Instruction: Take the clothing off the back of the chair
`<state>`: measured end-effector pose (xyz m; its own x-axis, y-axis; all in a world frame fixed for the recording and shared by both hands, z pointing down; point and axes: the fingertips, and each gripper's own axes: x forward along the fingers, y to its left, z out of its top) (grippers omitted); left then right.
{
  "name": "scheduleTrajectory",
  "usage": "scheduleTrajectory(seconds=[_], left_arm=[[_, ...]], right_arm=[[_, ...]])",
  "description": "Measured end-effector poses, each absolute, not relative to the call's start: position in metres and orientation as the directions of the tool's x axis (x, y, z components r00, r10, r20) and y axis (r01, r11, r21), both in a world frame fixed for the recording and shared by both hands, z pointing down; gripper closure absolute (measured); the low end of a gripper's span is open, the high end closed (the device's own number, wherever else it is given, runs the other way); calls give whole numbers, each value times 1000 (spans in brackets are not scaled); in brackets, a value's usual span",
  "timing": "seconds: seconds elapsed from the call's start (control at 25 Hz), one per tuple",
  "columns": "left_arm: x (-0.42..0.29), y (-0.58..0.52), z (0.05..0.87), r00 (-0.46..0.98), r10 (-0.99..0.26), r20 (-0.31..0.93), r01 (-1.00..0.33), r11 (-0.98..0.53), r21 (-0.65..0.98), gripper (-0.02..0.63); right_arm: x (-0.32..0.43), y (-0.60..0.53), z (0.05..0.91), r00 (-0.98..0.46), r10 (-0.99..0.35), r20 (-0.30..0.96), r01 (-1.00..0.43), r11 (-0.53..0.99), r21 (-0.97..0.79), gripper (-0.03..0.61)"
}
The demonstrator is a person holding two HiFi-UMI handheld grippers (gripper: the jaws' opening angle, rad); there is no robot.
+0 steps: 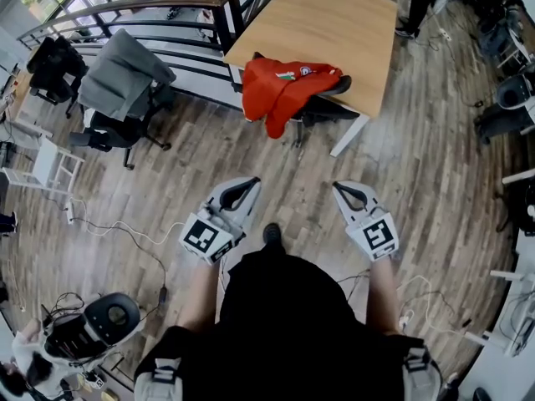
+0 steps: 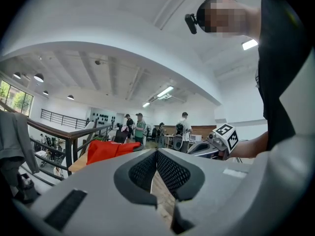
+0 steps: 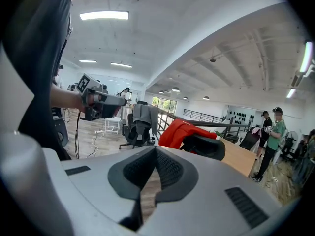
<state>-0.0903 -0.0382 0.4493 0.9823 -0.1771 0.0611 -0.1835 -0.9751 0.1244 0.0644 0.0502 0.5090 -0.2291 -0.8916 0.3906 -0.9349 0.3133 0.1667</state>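
A red jacket [image 1: 284, 88] hangs over the back of a black office chair [image 1: 328, 100] pushed up to a wooden table [image 1: 326, 23]. It shows as a red heap in the left gripper view [image 2: 106, 150] and in the right gripper view [image 3: 178, 132]. My left gripper [image 1: 249, 184] and right gripper [image 1: 341, 189] are held side by side in front of the person, well short of the chair. Both are shut and hold nothing. The right gripper [image 2: 210, 145] appears in the left gripper view, and the left gripper [image 3: 118, 101] in the right gripper view.
A second chair [image 1: 117, 115] draped with a grey garment [image 1: 125, 73] stands at the left by a dark railing [image 1: 167, 11]. Cables [image 1: 109, 228] trail over the wooden floor at the left. Several people stand far off behind the table.
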Motion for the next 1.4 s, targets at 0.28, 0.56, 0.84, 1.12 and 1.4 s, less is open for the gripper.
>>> scheduleTrajectory(seconds=[0.28,0.56,0.84,1.12,1.4], left_arm=[[-80,-73,449,988,-153,36,-157,-981,113,611],[-74,-95,460,989,-133,70,-141,-982,128,611],[-68,-112,457,993,-107,52,-112,-987,115,611],[-59,-117,456,991,-104,84,-114,-985,126,611],[-43,-135,462,980,-172,101,-185,-974,133,611]], right_arm=[[71,21,518,-199,-890,411,-941,291,174,578],[84,2,523,-159,-892,422,-949,257,185,578],[90,-12,522,-130,-897,422,-953,230,196,578],[106,-14,522,-125,-894,429,-962,215,167,578],[133,-38,518,-184,-894,409,-953,263,147,578]])
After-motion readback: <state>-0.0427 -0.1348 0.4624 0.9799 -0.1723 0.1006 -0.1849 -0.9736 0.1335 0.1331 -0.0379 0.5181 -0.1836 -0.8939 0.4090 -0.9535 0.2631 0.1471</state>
